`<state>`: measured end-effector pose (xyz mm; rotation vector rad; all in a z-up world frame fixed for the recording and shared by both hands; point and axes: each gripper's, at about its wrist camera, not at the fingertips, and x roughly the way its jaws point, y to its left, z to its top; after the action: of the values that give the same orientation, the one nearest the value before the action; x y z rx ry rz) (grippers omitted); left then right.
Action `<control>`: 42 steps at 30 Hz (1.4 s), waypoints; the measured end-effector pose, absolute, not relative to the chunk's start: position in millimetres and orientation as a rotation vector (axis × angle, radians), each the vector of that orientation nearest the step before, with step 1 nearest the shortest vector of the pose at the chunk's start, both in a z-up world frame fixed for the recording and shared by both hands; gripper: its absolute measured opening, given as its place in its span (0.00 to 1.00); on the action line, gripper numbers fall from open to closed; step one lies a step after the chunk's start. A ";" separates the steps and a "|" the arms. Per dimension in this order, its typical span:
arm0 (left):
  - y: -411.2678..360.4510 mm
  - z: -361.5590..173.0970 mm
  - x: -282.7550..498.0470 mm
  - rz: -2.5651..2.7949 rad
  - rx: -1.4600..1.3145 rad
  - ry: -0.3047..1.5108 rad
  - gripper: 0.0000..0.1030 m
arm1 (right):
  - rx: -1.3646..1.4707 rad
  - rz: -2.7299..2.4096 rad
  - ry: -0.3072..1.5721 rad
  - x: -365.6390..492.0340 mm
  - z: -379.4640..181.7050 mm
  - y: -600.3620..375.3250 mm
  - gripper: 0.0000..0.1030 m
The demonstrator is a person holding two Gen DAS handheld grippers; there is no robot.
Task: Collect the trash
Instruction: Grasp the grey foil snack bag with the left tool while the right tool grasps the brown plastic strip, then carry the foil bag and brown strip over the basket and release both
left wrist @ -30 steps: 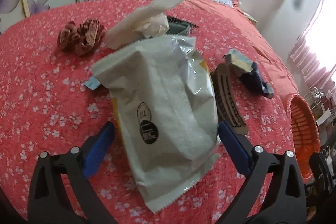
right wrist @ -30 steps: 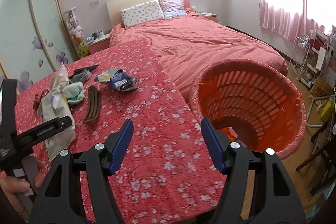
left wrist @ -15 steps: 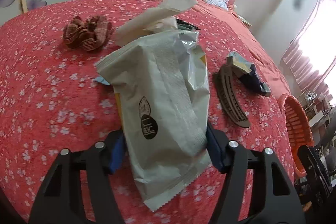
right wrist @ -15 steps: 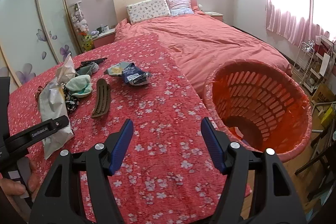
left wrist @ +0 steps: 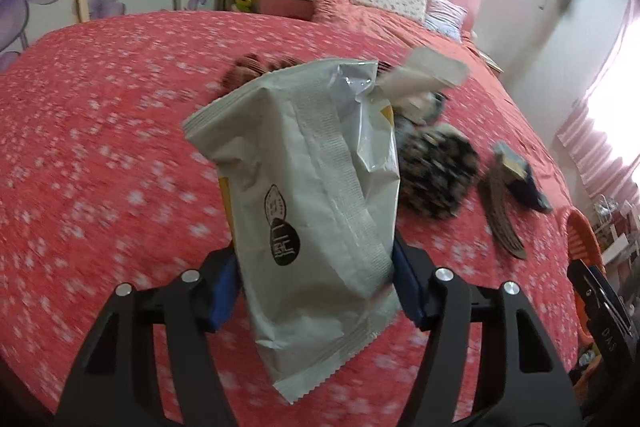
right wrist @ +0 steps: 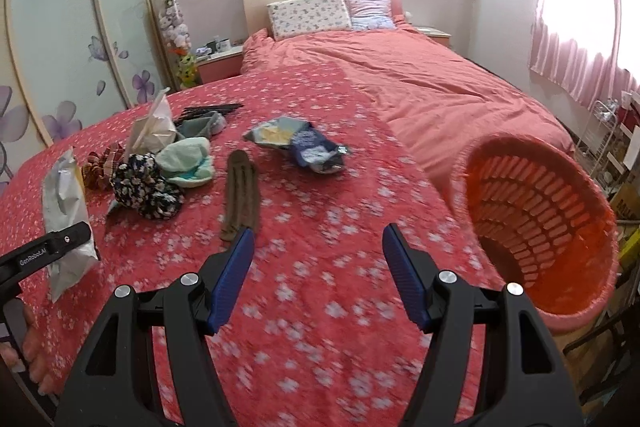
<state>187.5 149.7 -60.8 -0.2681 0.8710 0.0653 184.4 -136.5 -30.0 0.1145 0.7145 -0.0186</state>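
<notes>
We hold the left gripper (left wrist: 316, 277) clamped on a grey snack bag (left wrist: 308, 195), its blue pads pressing the bag's two long sides near the lower end, so that the bag stands tilted above the red flowered cover (left wrist: 100, 147) with its torn top pointing away from us. In the right wrist view the same bag hangs at the far left edge, clear of the cover, under the black finger of the left gripper (a few fingertips (right wrist: 34, 323) of the person's hand show below it). Our right gripper (right wrist: 318, 275) has its jaws standing apart with nothing between them, above a bare patch of the cover. Past it lie, from left to right, a reddish-brown scrunchie (right wrist: 98, 169), a dark flowered scrunchie (right wrist: 146, 187), a pale green cloth (right wrist: 188, 163), a brown curved strip (right wrist: 240, 195) and a blue and yellow wrapper (right wrist: 300, 143); a crumpled white wrapper (right wrist: 154, 125) stands upright behind the scrunchies, and dark sticks lie beyond it, too small to name. An orange slatted basket (right wrist: 536, 203) sits at the right edge of the cover, tipped so that its mouth faces us, well apart from the held bag. Behind the cover a bed (right wrist: 420, 83) with two pillows reaches back to the wall.
</notes>
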 end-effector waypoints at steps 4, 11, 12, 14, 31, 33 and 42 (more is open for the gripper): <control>171.2 -56.8 194.8 0.096 -0.268 0.863 0.62 | 0.120 0.014 0.739 202.7 -34.6 -122.5 0.64; 189.7 -52.9 207.1 0.115 -0.257 0.849 0.62 | 0.118 0.071 0.809 240.4 -47.5 -97.9 0.57; 191.7 -53.3 209.4 0.114 -0.256 0.850 0.62 | 0.113 0.072 0.816 244.4 -49.4 -95.1 0.57; 192.6 -54.5 214.3 0.114 -0.254 0.853 0.62 | 0.095 0.076 0.835 252.7 -54.0 -88.7 0.54; 198.9 -65.1 231.8 0.099 -0.268 0.871 0.62 | 0.024 0.065 0.876 272.7 -60.3 -74.8 0.32; 198.6 -66.0 232.2 0.097 -0.270 0.873 0.62 | 0.029 0.068 0.875 272.8 -60.2 -75.0 0.32; 194.1 -62.0 228.8 0.092 -0.265 0.863 0.62 | 0.078 0.093 0.846 267.1 -55.6 -84.6 0.32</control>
<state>228.8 194.1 -62.0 -0.2651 0.8631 0.0924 267.1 -84.6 -55.6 0.0778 0.8464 0.0930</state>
